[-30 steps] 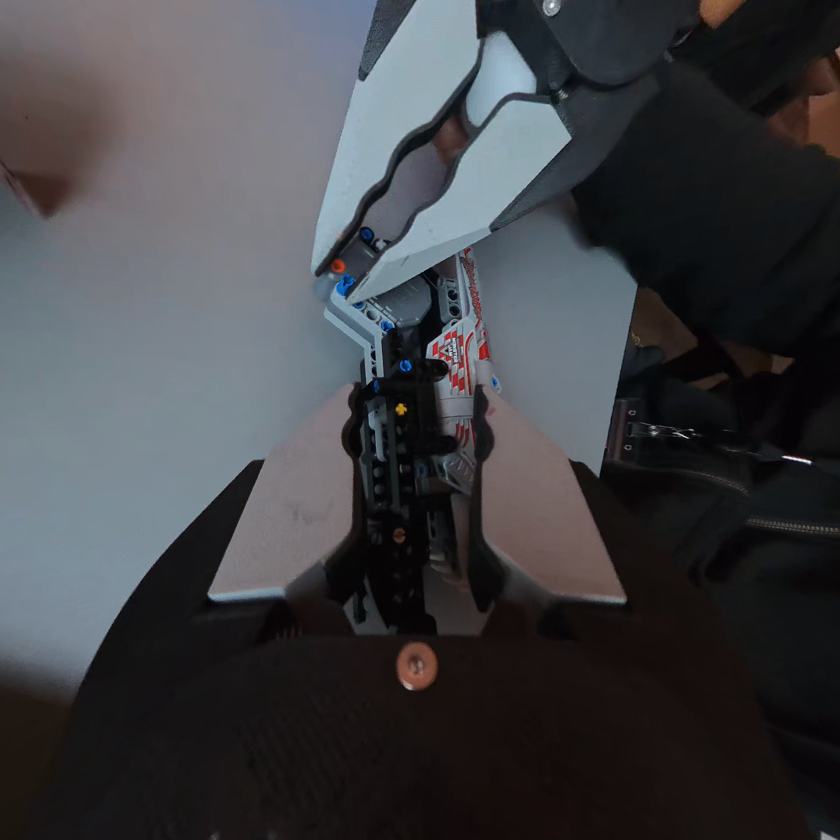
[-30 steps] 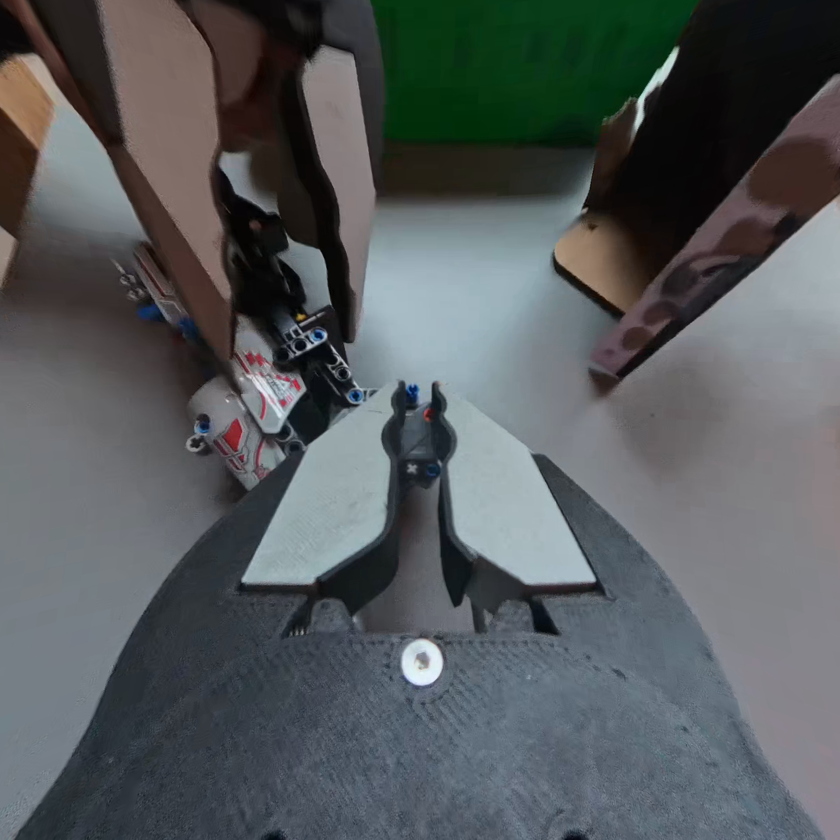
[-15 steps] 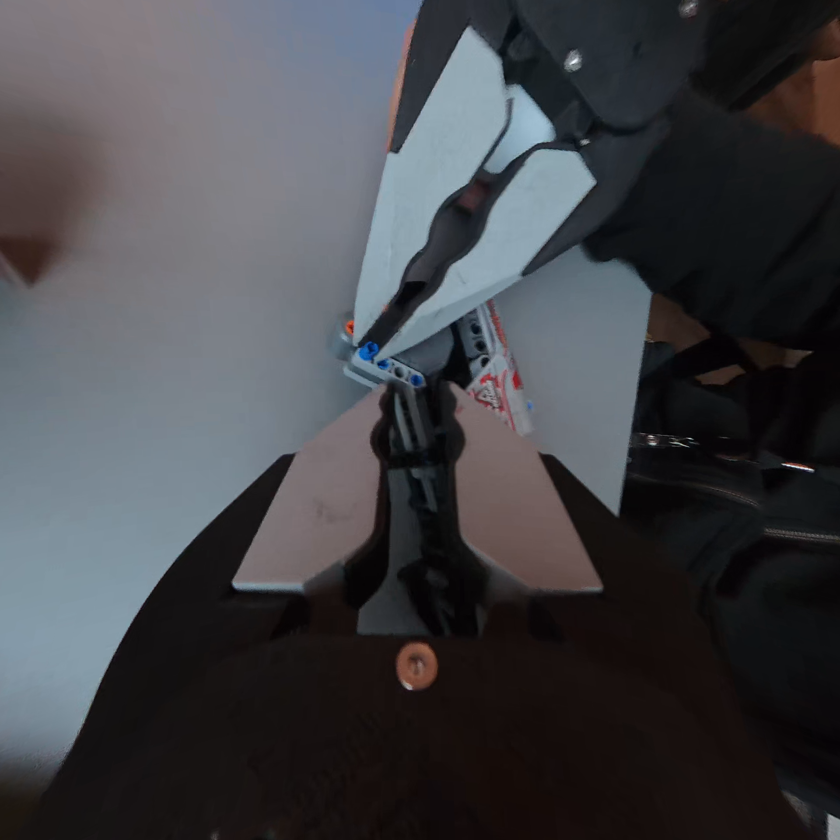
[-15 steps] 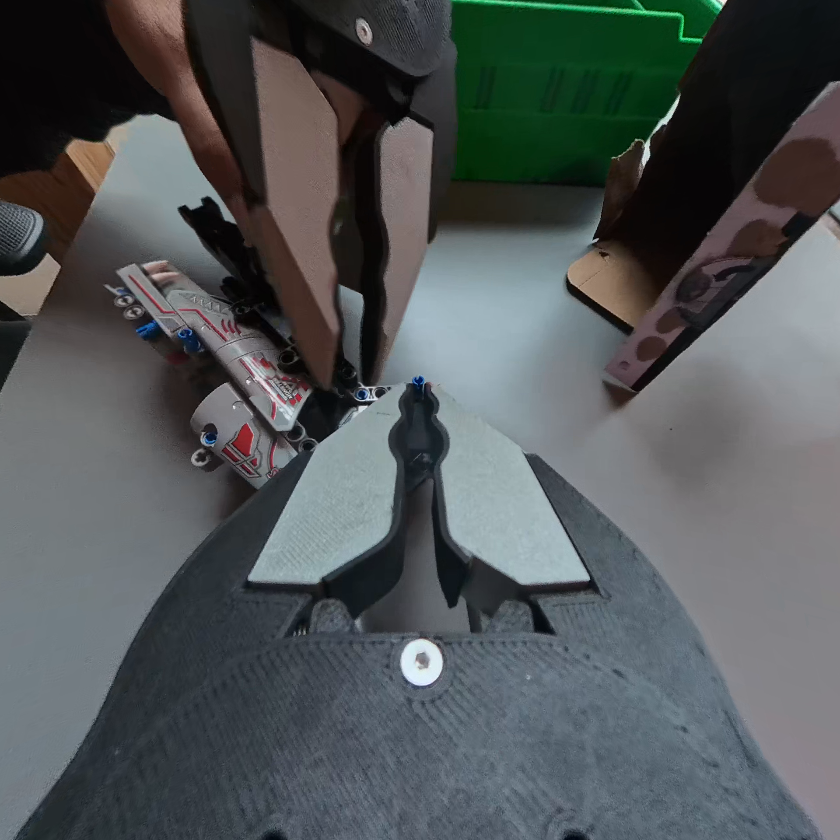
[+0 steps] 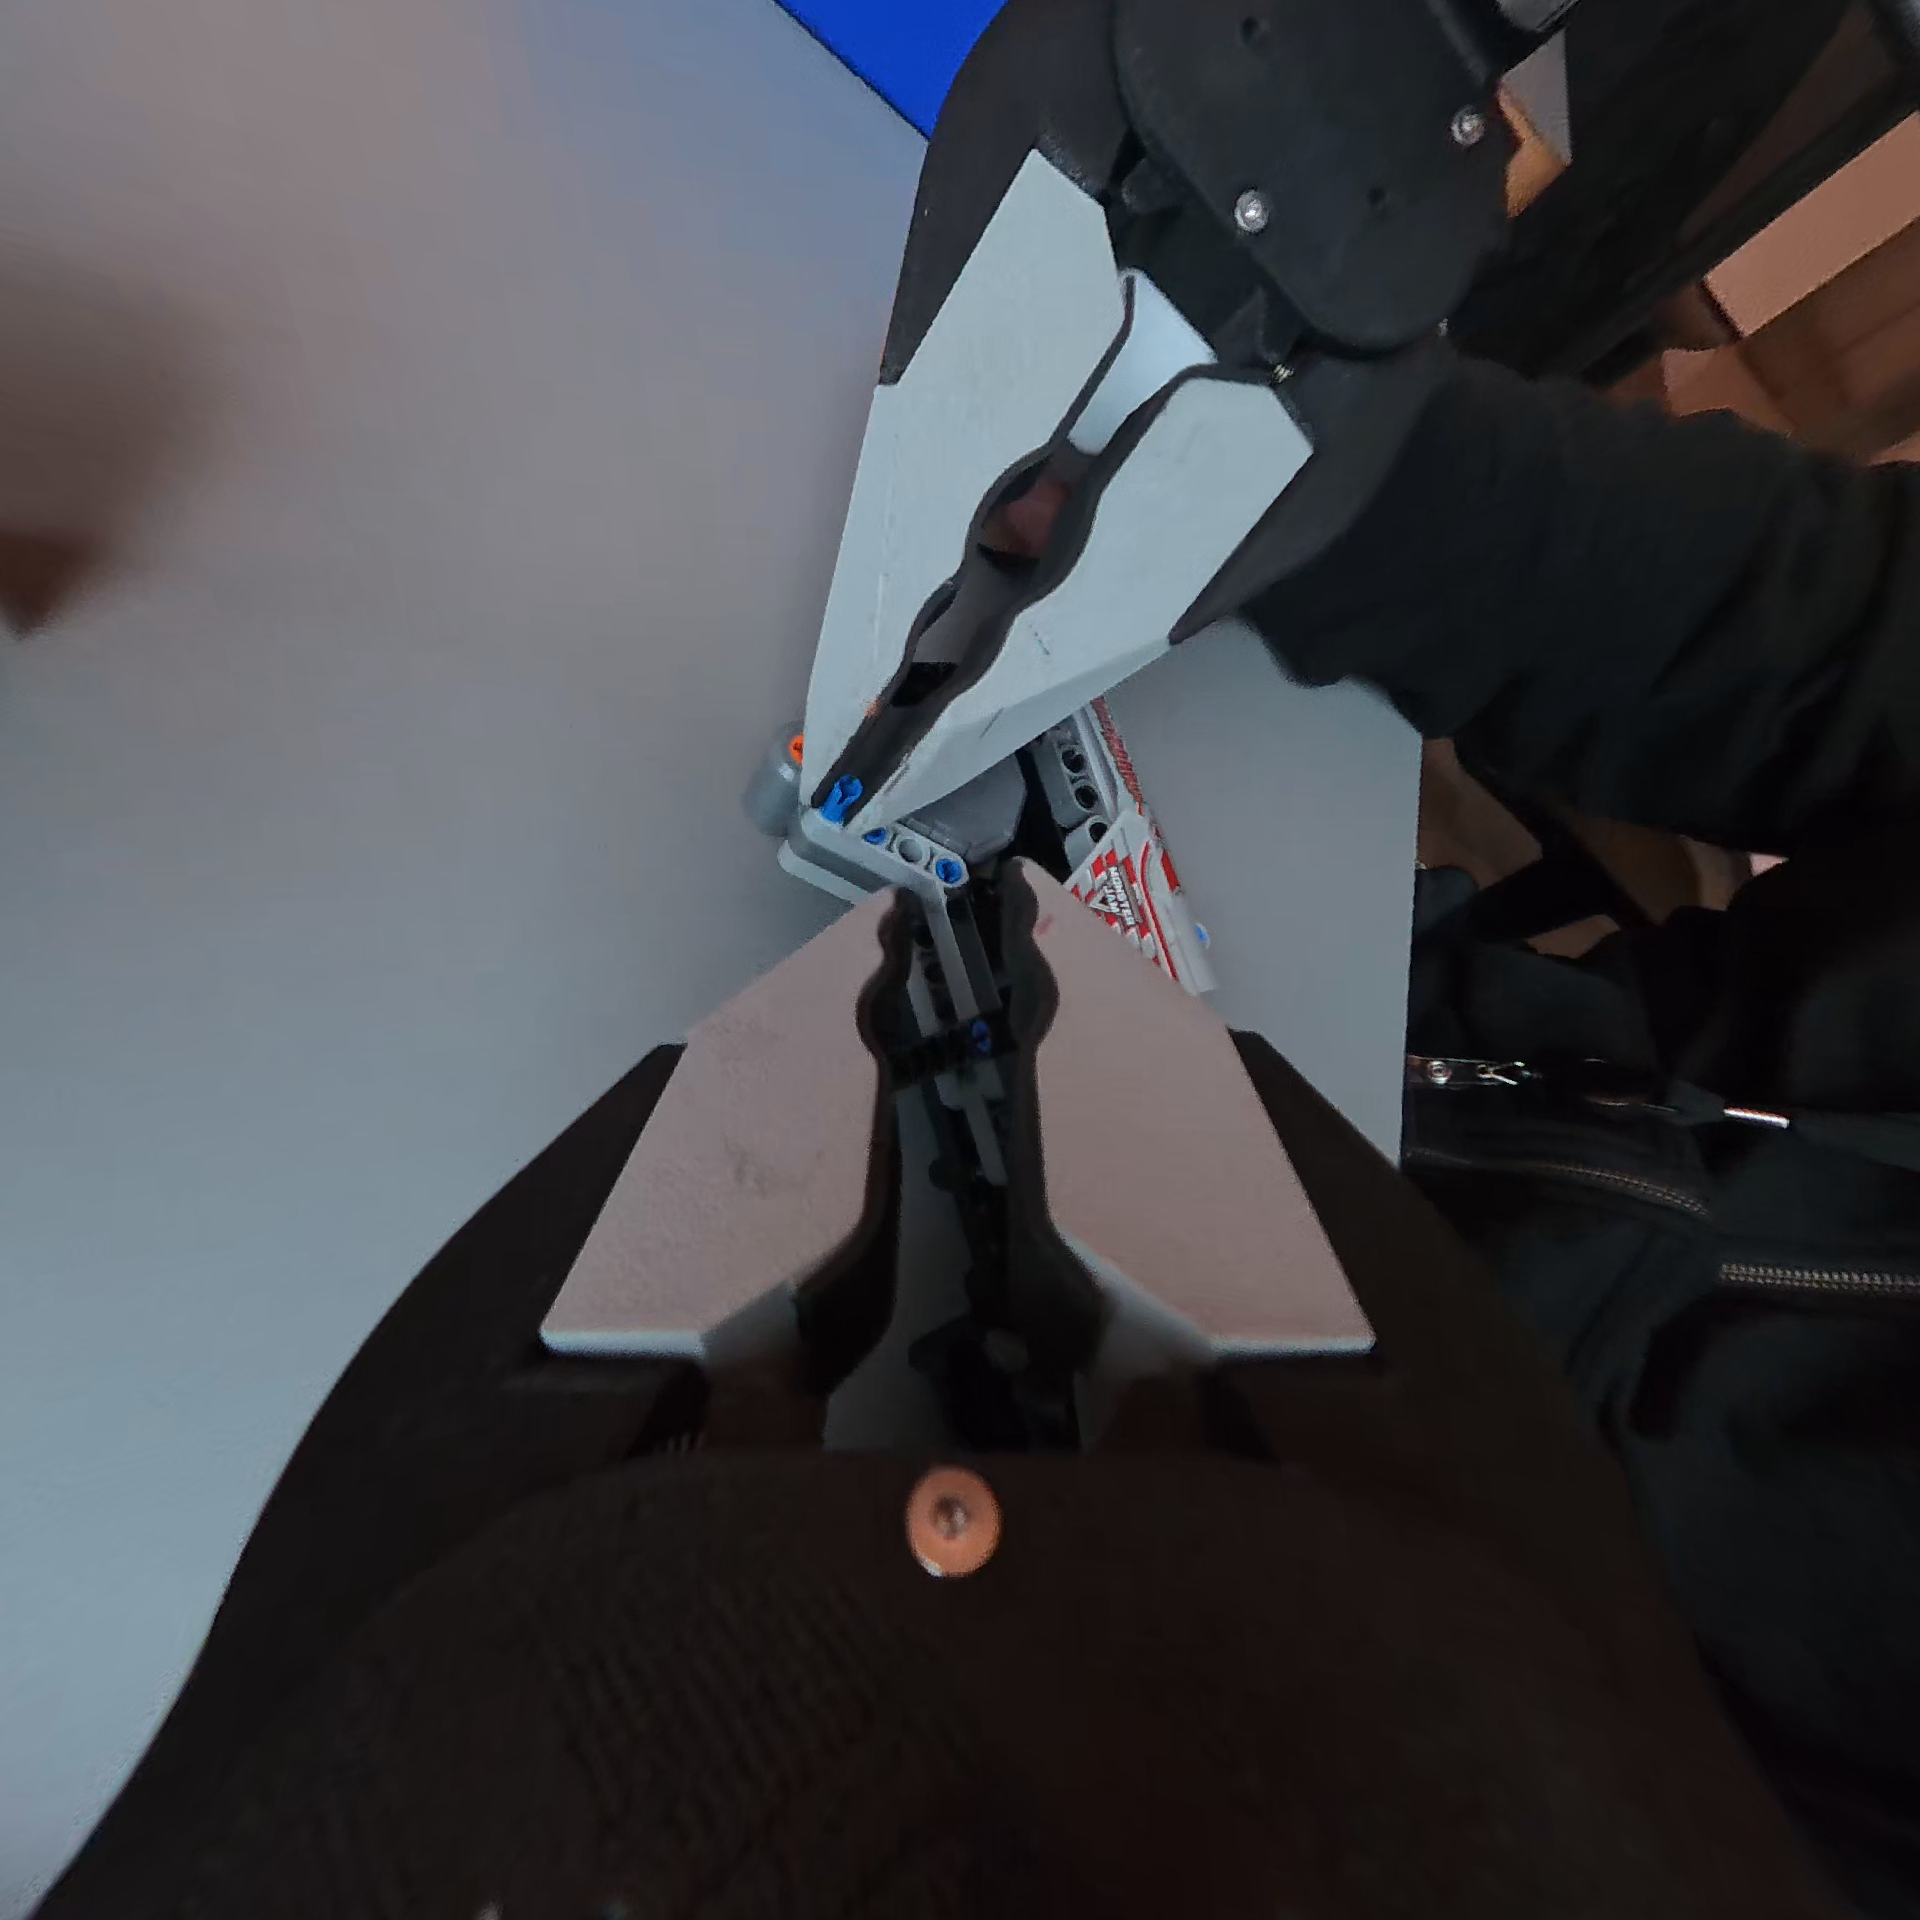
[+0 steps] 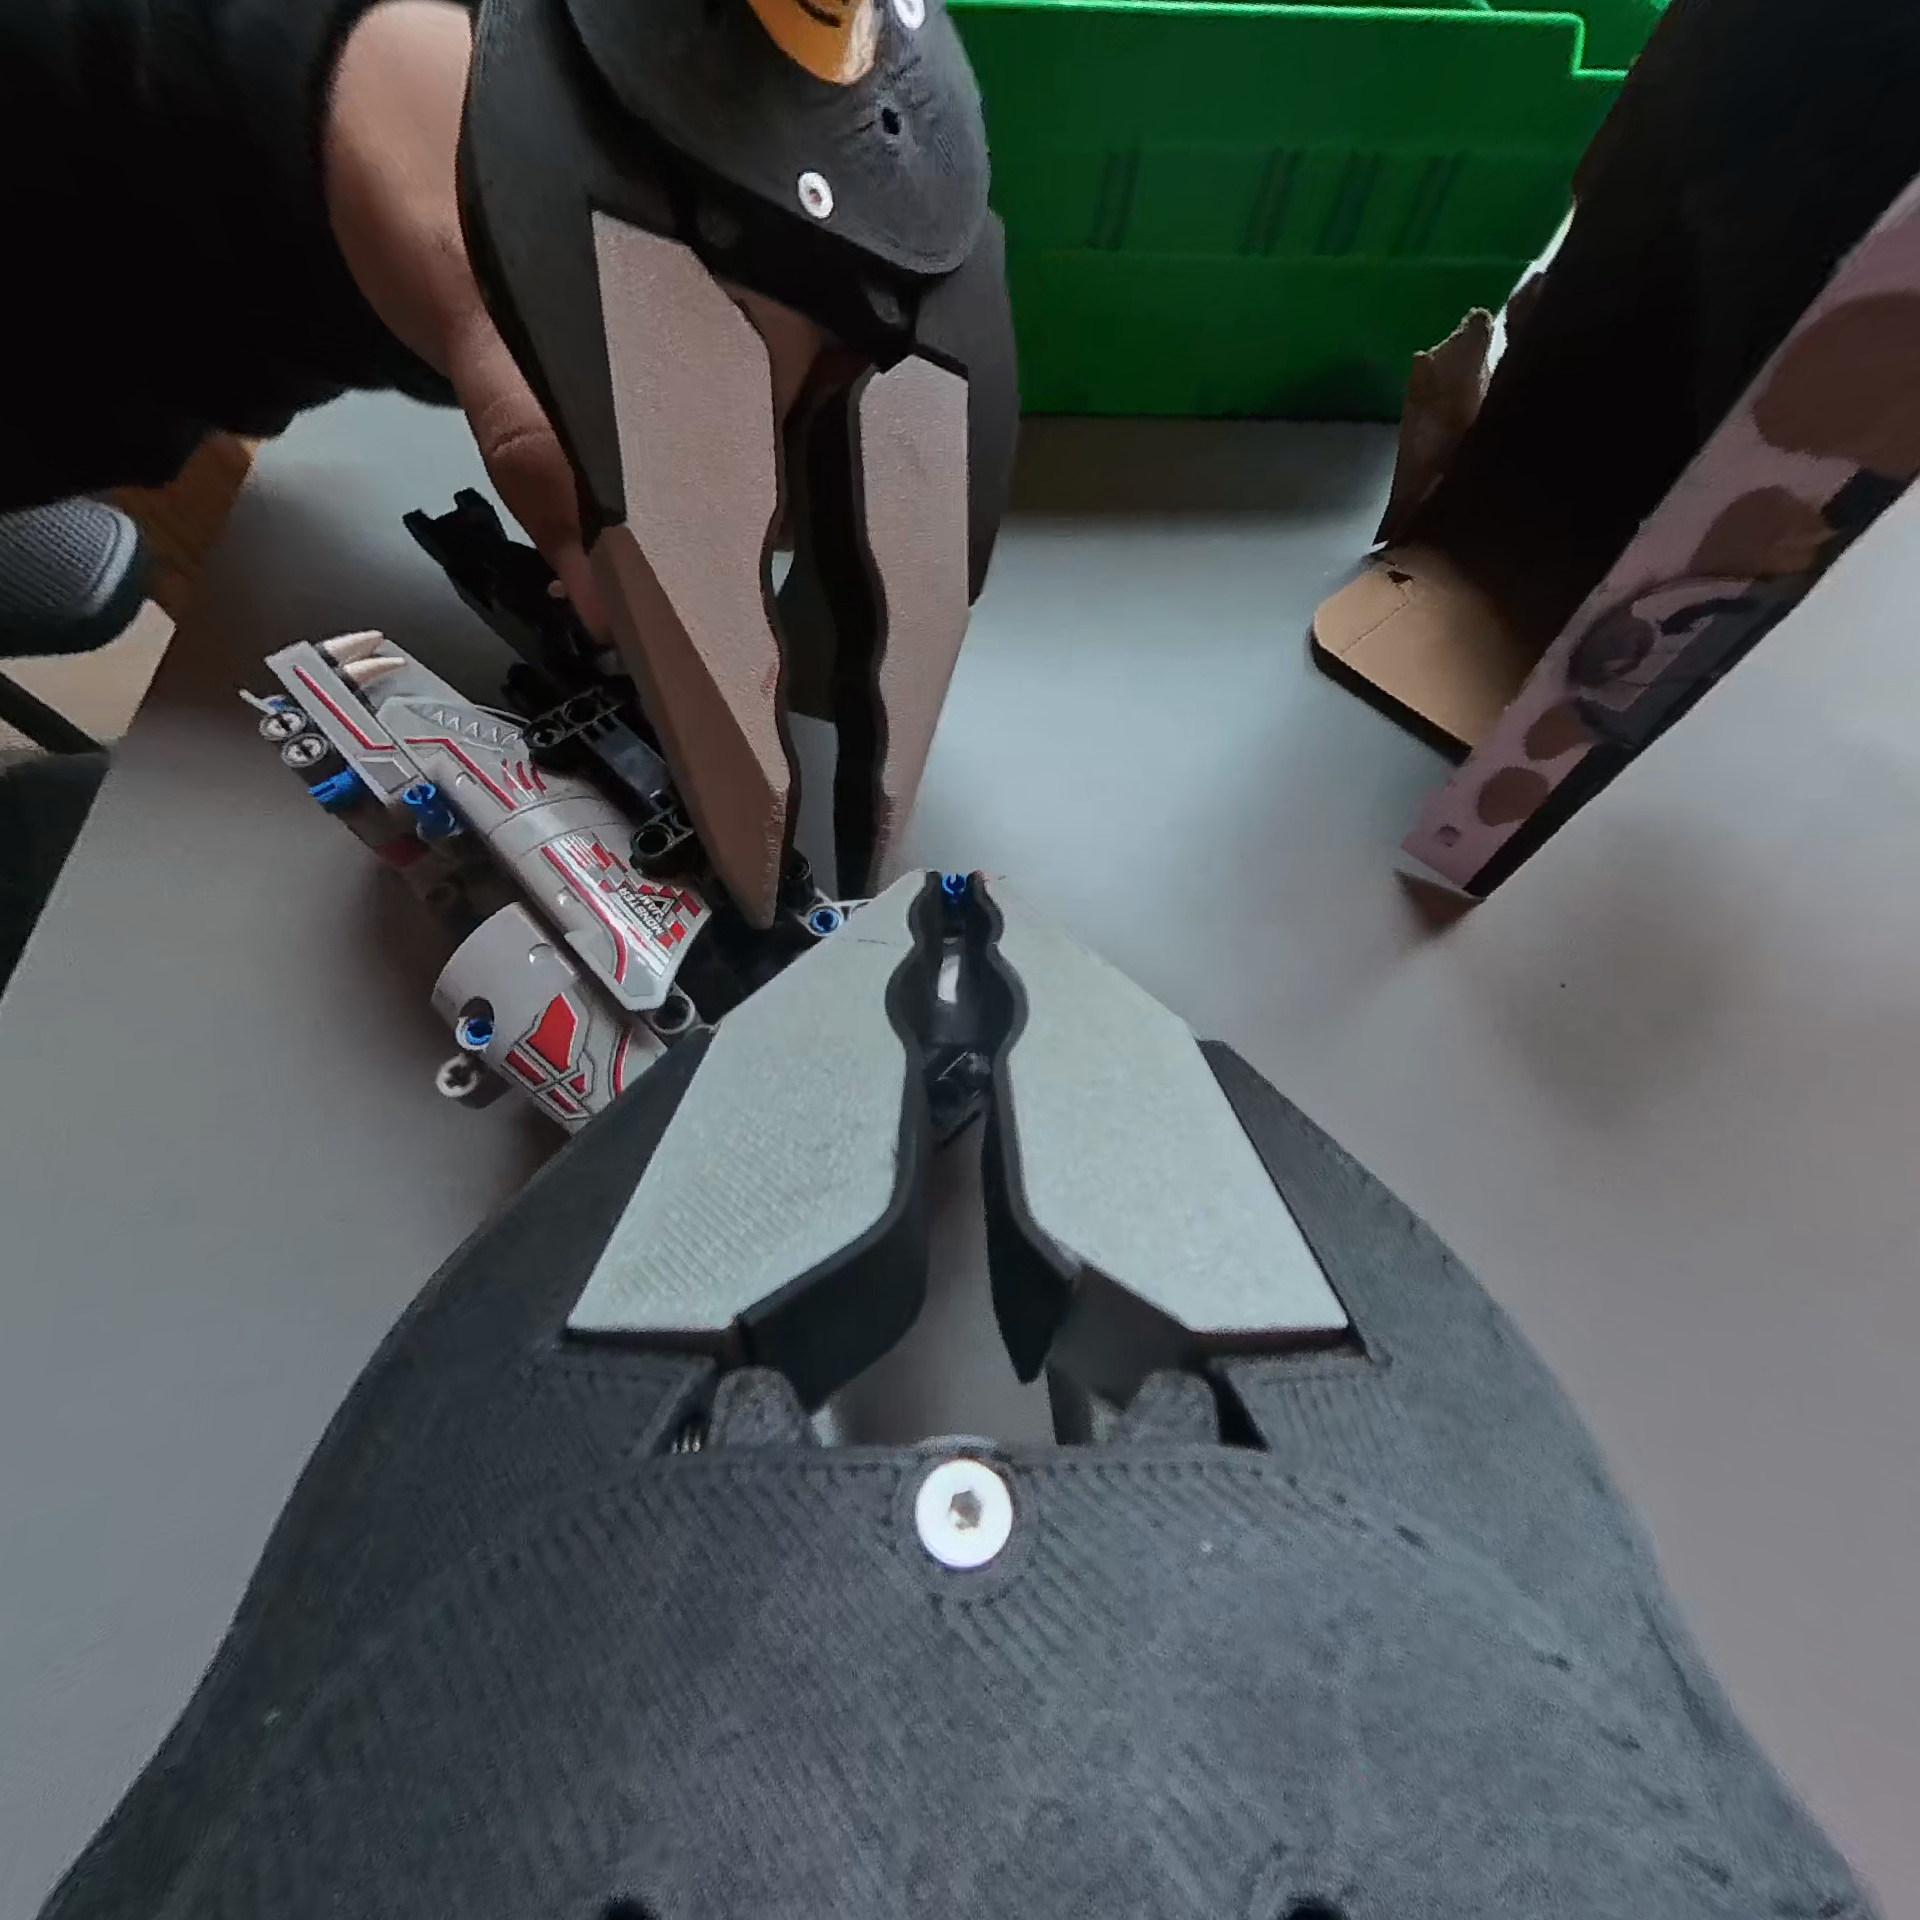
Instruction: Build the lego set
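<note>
Lego model (image 5: pixel 951 1049) now pinched tighter than before.

Likely an office or lab workspace: plain grey table (image 6: pixel 1351 1039), green plastic bins (image 6: pixel 1247 208) at back, opened cardboard box (image 6: pixel 1455 623), mesh office chair (image 6: pixel 62 571) at edge.

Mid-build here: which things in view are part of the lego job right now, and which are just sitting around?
In the job:
- lego model, clamped by the left gripper
- blue pin, pinched in the right gripper

Lying about:
- green crate
- cardboard box
- grey table, the work surface only
</note>
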Tool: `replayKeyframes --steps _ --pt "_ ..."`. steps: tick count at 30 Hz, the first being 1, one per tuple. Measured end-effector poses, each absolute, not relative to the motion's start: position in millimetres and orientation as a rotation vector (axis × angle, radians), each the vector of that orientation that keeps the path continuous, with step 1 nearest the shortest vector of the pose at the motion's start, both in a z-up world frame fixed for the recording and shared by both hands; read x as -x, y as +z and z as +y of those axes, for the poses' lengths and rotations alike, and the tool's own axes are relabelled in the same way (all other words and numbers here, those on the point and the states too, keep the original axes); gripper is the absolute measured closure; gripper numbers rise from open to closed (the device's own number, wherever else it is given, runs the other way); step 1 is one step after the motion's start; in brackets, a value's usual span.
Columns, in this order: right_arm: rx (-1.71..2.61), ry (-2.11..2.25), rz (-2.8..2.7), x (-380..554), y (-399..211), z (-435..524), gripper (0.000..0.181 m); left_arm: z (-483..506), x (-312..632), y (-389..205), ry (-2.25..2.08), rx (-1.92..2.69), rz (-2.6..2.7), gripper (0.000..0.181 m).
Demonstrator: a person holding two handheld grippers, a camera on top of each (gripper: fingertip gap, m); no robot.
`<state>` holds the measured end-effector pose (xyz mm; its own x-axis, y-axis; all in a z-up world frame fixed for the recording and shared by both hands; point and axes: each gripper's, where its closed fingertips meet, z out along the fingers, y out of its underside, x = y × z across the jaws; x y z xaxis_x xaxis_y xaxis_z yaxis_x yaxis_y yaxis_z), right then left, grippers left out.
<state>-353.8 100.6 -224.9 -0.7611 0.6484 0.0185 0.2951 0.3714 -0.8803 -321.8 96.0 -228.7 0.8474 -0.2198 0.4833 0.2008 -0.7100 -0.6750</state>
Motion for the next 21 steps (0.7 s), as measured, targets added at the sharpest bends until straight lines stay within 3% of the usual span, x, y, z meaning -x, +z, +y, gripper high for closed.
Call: replayKeyframes --steps 3,6,14,18,21 --pt "0.811 1.36 -2.243 355 -221 100 0.181 96 321 -229 -0.683 2.262 -0.006 0.168" --pt "0.827 1.661 -2.049 360 -185 92 0.181 105 315 -229 -0.659 2.266 -0.02 0.169" --pt "1.005 1.529 -1.834 367 -175 149 0.181 107 319 -228 -0.591 2.302 -0.046 0.161" --pt "1.072 1.391 -1.782 349 -163 175 0.181 95 322 -182 -0.716 2.095 -0.092 0.172" --pt "1.056 1.342 -1.74 323 -137 171 0.181 78 334 -186 -0.597 2.159 -0.122 0.152"
